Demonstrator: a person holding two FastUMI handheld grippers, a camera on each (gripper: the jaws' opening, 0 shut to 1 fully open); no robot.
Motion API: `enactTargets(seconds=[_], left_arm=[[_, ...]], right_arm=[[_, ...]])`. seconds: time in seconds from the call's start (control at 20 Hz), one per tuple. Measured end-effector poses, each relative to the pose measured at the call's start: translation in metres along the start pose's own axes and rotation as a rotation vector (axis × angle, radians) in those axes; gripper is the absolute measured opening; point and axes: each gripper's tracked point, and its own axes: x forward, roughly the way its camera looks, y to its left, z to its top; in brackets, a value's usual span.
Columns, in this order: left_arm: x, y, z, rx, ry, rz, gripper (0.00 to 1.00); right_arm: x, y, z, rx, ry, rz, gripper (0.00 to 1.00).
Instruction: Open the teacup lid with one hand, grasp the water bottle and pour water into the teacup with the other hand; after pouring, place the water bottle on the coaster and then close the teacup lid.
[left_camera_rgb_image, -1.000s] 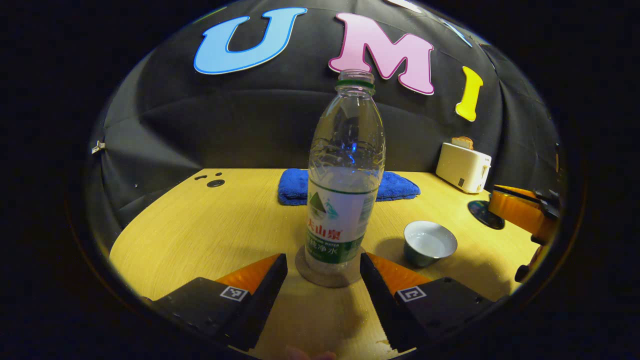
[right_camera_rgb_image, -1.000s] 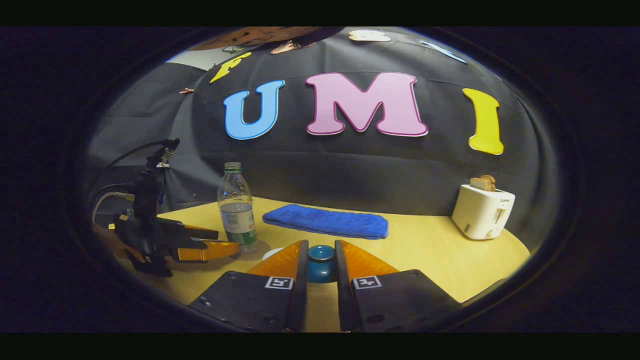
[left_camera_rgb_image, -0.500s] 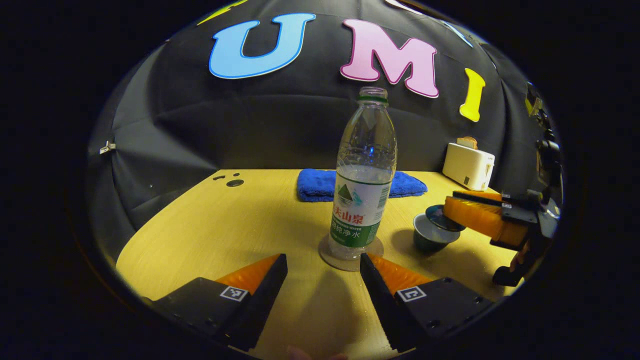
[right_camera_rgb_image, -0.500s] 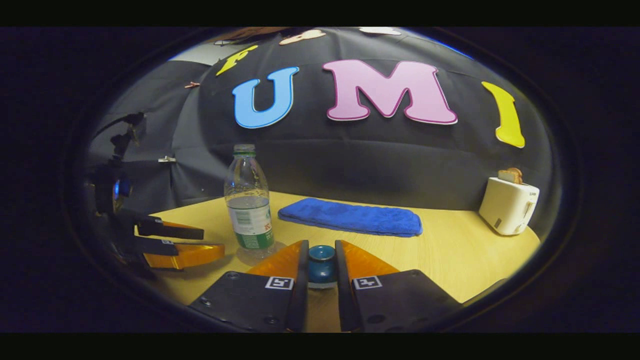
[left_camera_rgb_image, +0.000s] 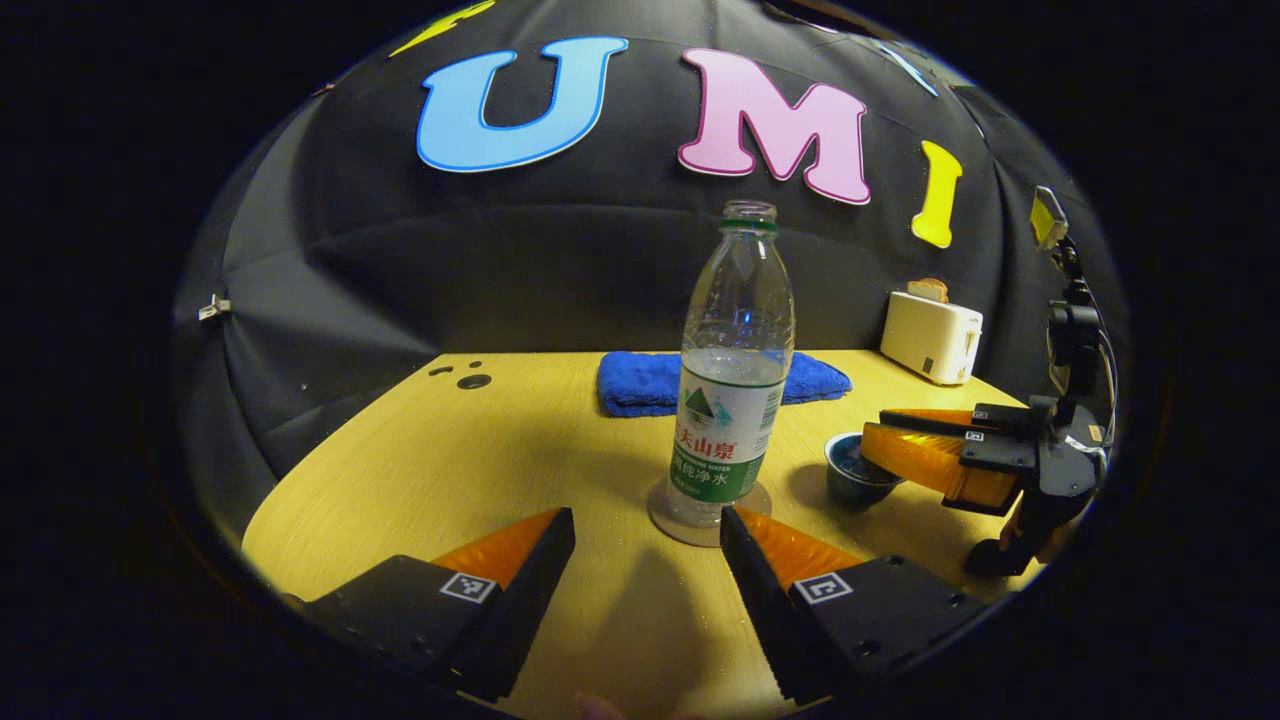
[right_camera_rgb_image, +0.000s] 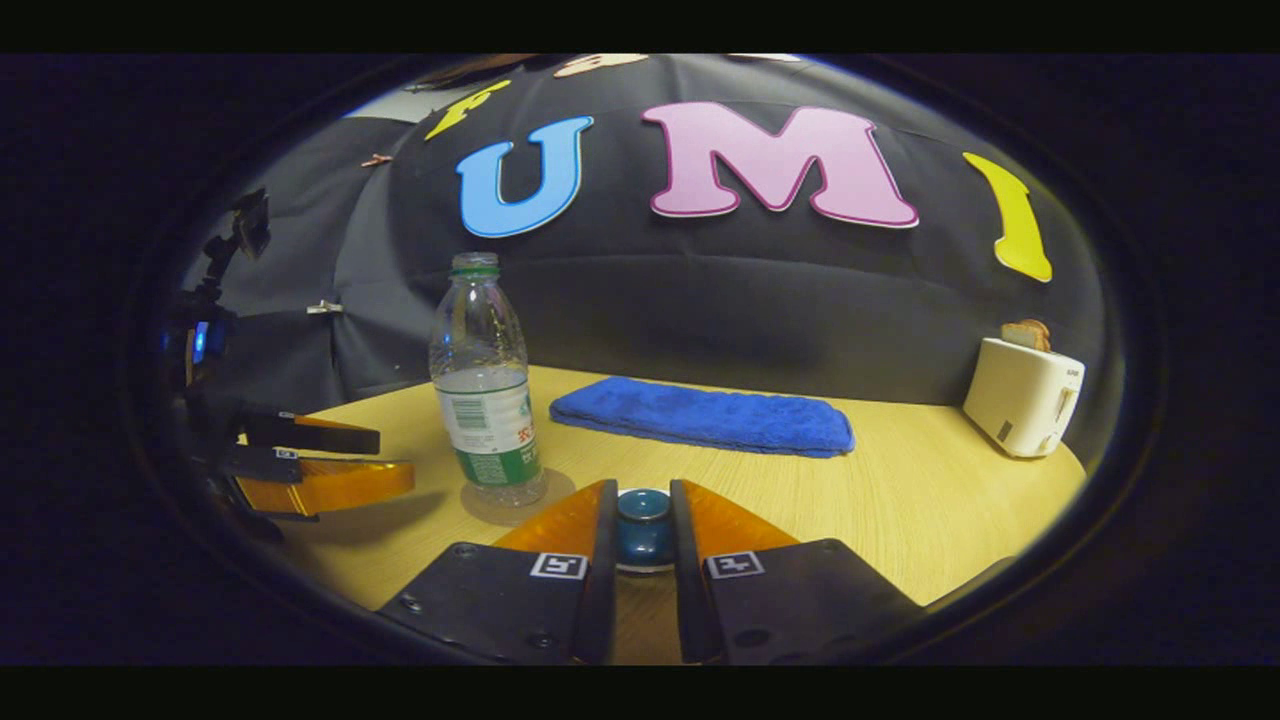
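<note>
Bottle (left_camera_rgb_image: 733, 390) upright on coaster (left_camera_rgb_image: 708, 512), uncapped, part full; pouring judged done. Left gripper (left_camera_rgb_image: 648, 540) released, spread before bottle. Right gripper (right_camera_rgb_image: 644, 520) clenched on lid (right_camera_rgb_image: 644, 511) over cup (left_camera_rgb_image: 856, 477); closing judged underway, release left.

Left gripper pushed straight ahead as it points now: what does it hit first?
Likely the clear plastic water bottle standing on its round coaster, just ahead of the open left gripper, slightly toward one finger.

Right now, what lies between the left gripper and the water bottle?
Bare table, in the left gripper view; the open left gripper faces the water bottle on its coaster.
</note>
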Motion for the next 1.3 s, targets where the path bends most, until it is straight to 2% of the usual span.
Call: enactTargets(seconds=[0.15,0.25,0.3,0.4,0.45,0.65,1.05,1.3], left_arm=[[-0.004,0.003,0.003,0.008,-0.001,0.010,0.92],[-0.009,0.004,0.007,0.011,0.000,0.018,0.92],[-0.011,0.004,0.010,0.012,0.001,0.021,0.92],[-0.017,0.005,0.019,0.007,0.001,0.029,0.92],[-0.021,0.004,0.026,0.002,-0.002,0.031,0.92],[-0.043,-0.002,0.058,0.014,-0.016,0.037,0.92],[-0.084,-0.026,0.165,0.009,-0.104,0.056,0.92],[-0.112,-0.043,0.219,0.010,-0.159,0.044,0.92]], right_arm=[[-0.001,-0.001,-0.002,0.001,0.012,-0.009,0.37],[0.001,-0.002,-0.003,0.007,0.013,-0.010,0.55],[0.000,-0.001,-0.004,0.011,0.018,-0.008,0.57],[-0.006,-0.004,0.002,0.019,0.017,-0.022,0.69],[-0.011,-0.006,0.010,0.026,0.010,-0.027,0.84],[-0.045,-0.015,0.063,0.045,-0.031,-0.067,0.90],[-0.112,-0.054,0.204,-0.014,-0.117,-0.146,0.90],[-0.164,-0.066,0.269,-0.031,-0.180,-0.222,0.90]])
